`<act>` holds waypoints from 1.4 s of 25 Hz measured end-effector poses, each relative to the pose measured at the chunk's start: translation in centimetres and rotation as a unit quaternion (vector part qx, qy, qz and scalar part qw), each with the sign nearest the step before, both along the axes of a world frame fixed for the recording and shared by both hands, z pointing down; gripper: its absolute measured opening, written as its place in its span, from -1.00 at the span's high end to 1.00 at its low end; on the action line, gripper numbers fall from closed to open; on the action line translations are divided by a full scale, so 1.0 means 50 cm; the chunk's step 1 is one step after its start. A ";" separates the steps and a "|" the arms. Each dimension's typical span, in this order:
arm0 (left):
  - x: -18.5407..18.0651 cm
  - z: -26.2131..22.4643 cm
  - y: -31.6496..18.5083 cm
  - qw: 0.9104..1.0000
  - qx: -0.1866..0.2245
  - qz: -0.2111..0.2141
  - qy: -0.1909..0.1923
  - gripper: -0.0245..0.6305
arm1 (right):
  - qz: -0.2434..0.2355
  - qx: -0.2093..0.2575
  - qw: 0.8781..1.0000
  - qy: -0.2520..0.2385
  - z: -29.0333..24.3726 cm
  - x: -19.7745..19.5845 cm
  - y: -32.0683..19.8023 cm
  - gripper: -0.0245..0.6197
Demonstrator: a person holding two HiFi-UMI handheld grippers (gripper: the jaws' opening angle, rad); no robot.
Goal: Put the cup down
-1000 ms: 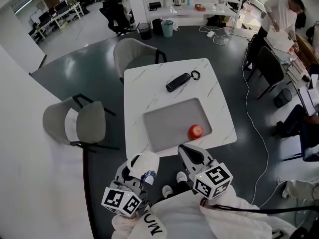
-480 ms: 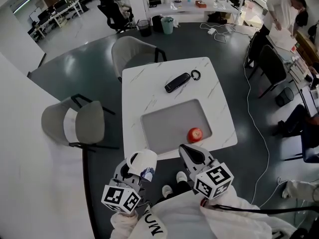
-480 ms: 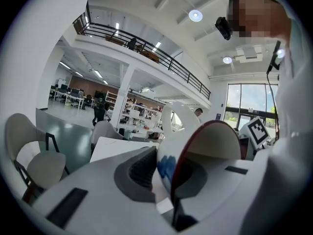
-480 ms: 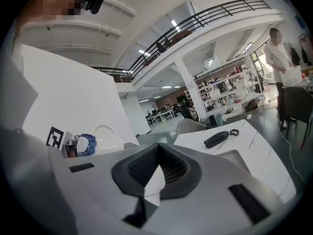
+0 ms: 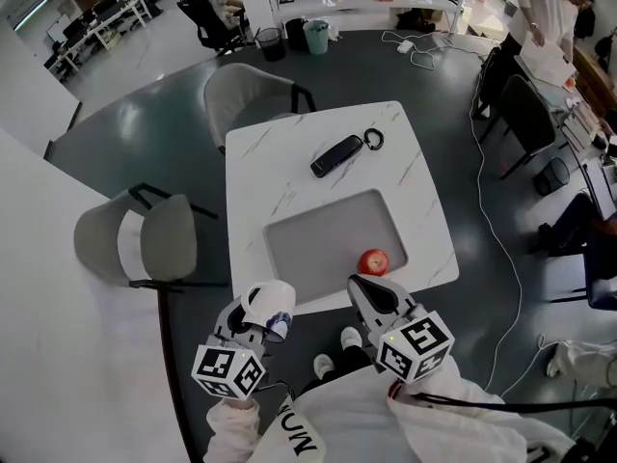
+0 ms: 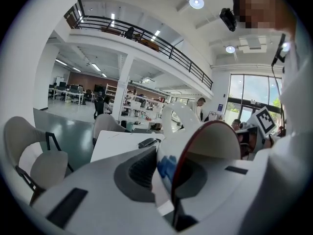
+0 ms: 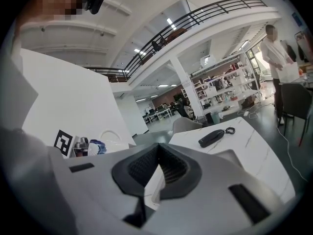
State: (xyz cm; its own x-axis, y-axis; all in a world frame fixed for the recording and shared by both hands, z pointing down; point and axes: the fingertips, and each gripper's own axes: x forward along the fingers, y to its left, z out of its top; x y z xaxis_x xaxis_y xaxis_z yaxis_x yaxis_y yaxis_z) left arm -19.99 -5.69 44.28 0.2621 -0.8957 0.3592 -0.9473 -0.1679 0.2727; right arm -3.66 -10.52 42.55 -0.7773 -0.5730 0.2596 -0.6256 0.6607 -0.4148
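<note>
A white cup [image 5: 268,303] with a blue print is clamped in my left gripper [image 5: 256,320], just off the near left edge of the white marble table [image 5: 260,177]. In the left gripper view the cup [image 6: 205,143] fills the space between the jaws of the left gripper [image 6: 171,173], tilted on its side, its handle towards the table. My right gripper [image 5: 374,297] is shut and empty at the table's near edge, just in front of a red apple [image 5: 374,260]. In the right gripper view the pads of the right gripper [image 7: 157,155] meet with nothing between them.
A grey tray [image 5: 318,234] holds the apple. A black remote with a ring [image 5: 337,155] lies further back on the table. Two grey chairs [image 5: 145,244] [image 5: 246,90] stand at the left and far sides. A cable [image 5: 496,230] runs over the floor at the right.
My left gripper and the cup have drifted slightly left. The head view has tilted a little; the right gripper and the apple keep their places.
</note>
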 end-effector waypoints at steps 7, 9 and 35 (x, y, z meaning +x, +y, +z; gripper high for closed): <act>-0.009 0.033 -0.048 0.999 -0.041 0.015 -0.021 0.83 | 0.011 -0.007 1.000 0.001 0.008 0.016 -0.042 0.91; -0.010 0.041 -0.066 0.998 -0.051 0.020 -0.029 0.83 | 0.013 -0.010 1.000 0.000 0.011 0.022 -0.056 0.91; -0.066 0.241 -0.219 0.977 -0.192 0.045 -0.077 0.83 | 0.053 -0.056 0.997 0.017 0.089 0.080 -0.148 0.91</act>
